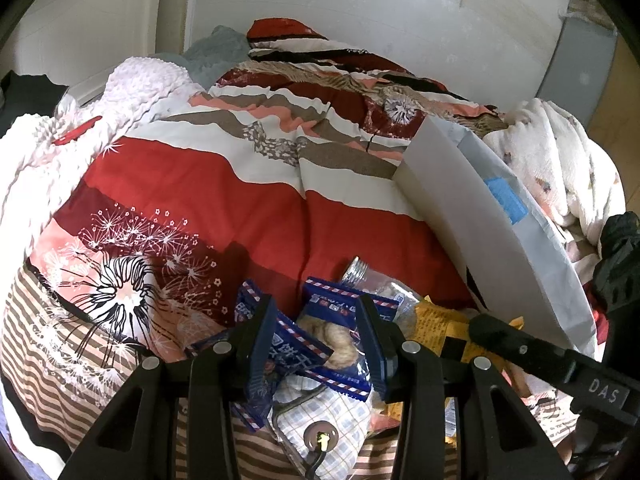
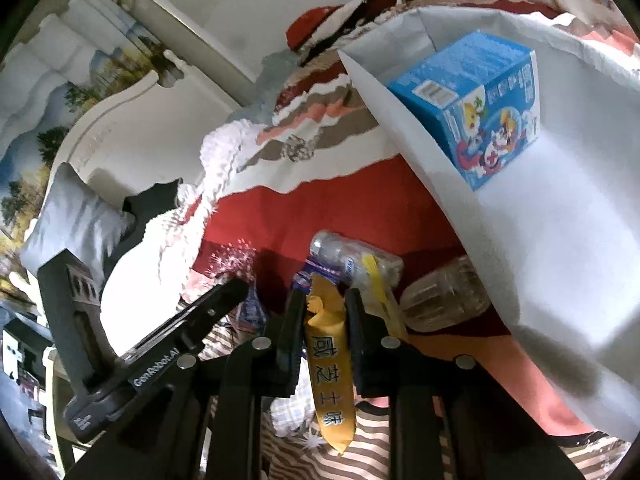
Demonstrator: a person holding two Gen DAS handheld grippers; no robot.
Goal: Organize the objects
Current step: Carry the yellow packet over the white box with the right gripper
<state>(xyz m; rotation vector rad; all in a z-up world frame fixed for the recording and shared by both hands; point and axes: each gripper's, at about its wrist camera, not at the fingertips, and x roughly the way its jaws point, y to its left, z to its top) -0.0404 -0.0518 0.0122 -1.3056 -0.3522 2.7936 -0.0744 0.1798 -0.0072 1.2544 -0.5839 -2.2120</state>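
Gripping: right tool (image 2: 324, 312) on yellow snack packet (image 2: 330, 380); left tool (image 1: 316, 332) around blue packet (image 1: 336, 340)

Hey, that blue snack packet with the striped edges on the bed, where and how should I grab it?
Grip the blue snack packet across its flat middle, coming in from the near side along the quilt. It lies flat and thin between the fingers of the left hand-held gripper, which look open around it, so pinching its faces seems easiest. The right hand-held gripper is shut on the yellow packet.
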